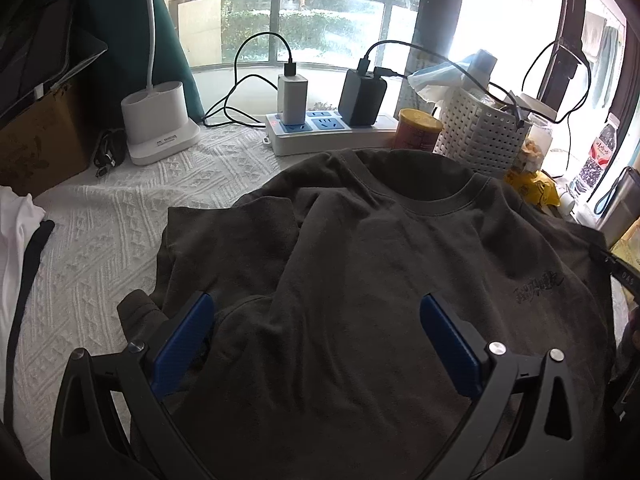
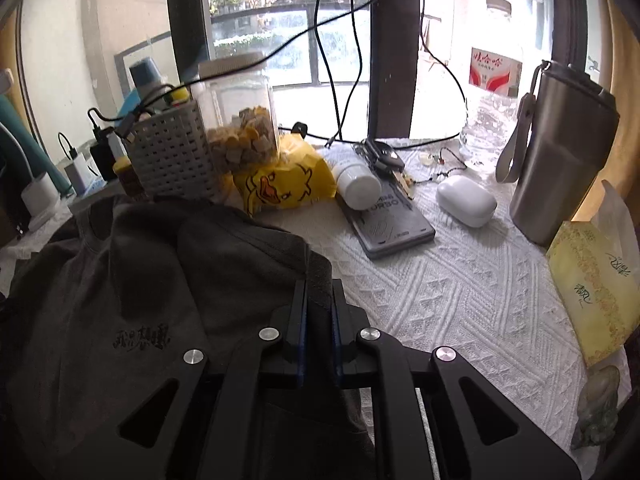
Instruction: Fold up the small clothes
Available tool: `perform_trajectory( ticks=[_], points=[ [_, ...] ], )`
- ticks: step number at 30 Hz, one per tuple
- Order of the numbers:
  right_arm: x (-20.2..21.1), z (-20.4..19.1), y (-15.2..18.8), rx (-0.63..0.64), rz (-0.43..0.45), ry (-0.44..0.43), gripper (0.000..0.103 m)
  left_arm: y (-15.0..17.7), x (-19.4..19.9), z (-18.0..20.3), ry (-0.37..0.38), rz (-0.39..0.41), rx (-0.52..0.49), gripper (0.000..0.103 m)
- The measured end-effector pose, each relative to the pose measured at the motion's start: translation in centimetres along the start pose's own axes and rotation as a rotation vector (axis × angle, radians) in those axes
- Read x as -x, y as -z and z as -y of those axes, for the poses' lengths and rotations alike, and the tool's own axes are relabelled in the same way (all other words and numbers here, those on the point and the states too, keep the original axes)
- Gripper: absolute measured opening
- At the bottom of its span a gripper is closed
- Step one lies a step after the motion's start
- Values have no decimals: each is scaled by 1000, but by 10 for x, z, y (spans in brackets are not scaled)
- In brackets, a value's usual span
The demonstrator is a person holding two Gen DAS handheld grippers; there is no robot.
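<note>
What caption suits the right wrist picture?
Right gripper pinches the dark T-shirt edge on a cluttered white tablecloth.

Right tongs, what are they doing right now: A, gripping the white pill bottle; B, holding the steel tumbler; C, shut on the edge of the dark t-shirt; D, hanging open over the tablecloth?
C: the right tongs are closed with a fold of the dark t-shirt pinched between them.

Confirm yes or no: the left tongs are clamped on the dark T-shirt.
No. The left tongs stand wide open, blue pads apart, above the dark T-shirt, gripping nothing.
</note>
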State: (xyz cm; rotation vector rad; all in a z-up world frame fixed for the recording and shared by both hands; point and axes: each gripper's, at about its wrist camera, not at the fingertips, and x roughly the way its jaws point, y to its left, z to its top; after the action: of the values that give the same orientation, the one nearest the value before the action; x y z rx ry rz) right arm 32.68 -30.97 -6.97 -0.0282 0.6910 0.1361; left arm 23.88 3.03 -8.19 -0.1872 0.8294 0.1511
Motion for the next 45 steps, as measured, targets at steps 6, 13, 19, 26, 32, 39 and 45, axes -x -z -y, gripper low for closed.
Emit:
perform_trajectory(
  ticks=[6, 13, 19, 26, 32, 39, 45],
  points=[
    [34, -13, -5, 41, 106, -126, 10, 3, 6, 0, -24, 4, -7, 102],
    [43, -41, 13, 139, 59, -210, 10, 14, 16, -2, -26, 0, 0, 102],
    [47, -62, 40, 236, 18, -209, 10, 22, 29, -2, -17, 14, -9, 102],
    [41, -20, 19, 110, 11, -104, 22, 28, 37, -5, 2, 26, 1, 102],
    [13, -8, 11, 126, -48, -56, 100, 26, 34, 2, 4, 22, -9, 102],
    [-23, -3, -1, 141, -147, -91, 100, 17, 25, -2, -14, 16, -2, 102],
    [-49, -14, -15, 210, -177, -136, 79, 15, 15, -5, -31, -2, 0, 102]
  ],
)
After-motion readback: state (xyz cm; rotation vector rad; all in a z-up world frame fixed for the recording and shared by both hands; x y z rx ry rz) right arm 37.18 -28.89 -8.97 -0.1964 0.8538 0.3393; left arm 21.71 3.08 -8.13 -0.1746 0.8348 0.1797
